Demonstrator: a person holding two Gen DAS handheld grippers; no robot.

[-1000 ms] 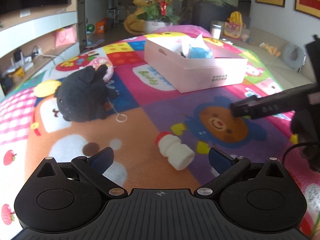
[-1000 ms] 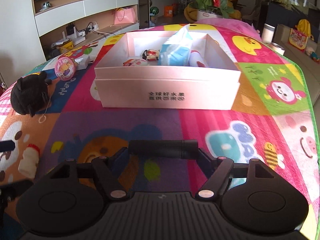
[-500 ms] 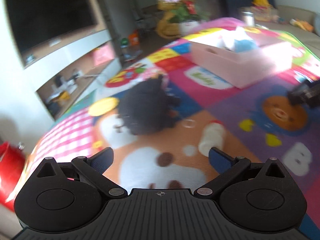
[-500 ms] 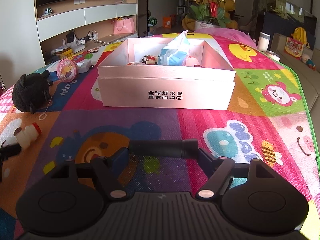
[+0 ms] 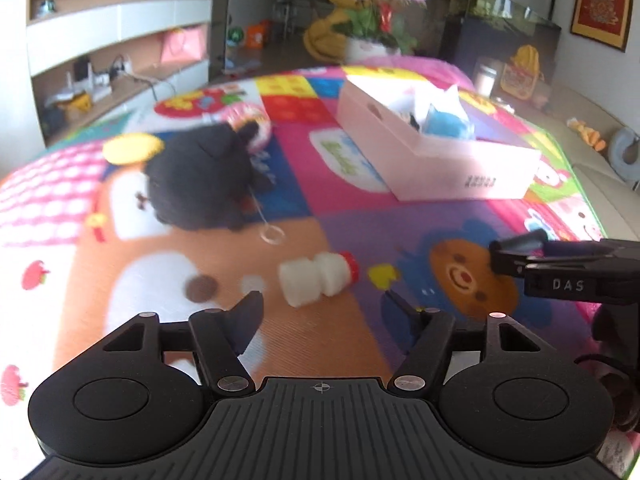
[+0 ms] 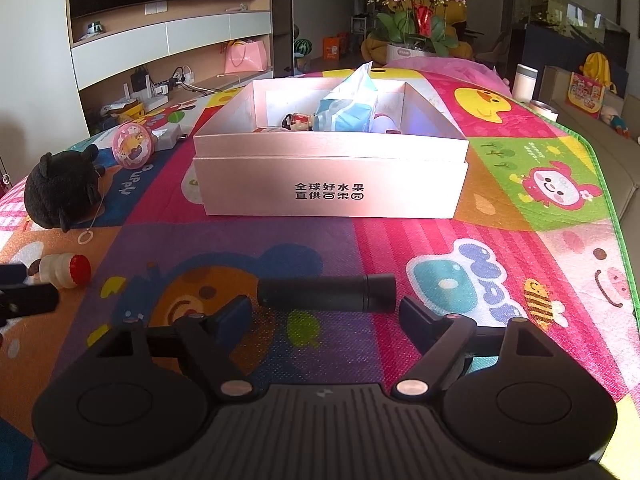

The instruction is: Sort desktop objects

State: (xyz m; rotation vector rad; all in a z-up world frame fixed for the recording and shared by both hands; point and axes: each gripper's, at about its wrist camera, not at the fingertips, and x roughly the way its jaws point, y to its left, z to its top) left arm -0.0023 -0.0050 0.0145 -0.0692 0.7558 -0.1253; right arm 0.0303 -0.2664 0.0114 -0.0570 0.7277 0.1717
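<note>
A small white bottle with a red cap (image 5: 318, 282) lies on its side on the colourful mat, just ahead of my open, empty left gripper (image 5: 324, 312); it also shows in the right wrist view (image 6: 64, 270). My right gripper (image 6: 325, 312) holds a black cylinder (image 6: 326, 298) crosswise between its fingers, a short way in front of the pink box (image 6: 328, 194). The box holds a blue tissue pack (image 6: 344, 114) and small toys. A black plush toy (image 5: 200, 180) lies left of the bottle.
A round pink toy (image 6: 134, 146) and a white adapter (image 6: 166, 140) lie left of the box. A yellow disc (image 5: 132, 146) lies behind the plush. The right gripper's fingers (image 5: 560, 268) reach in from the right of the left wrist view. The mat's green edge (image 6: 604, 208) runs along the right.
My left gripper swung left and back toward the bottle, and the bottle now lies turned with its cap to the right. My right gripper pulled back from the box and rose, still holding the black cylinder.
</note>
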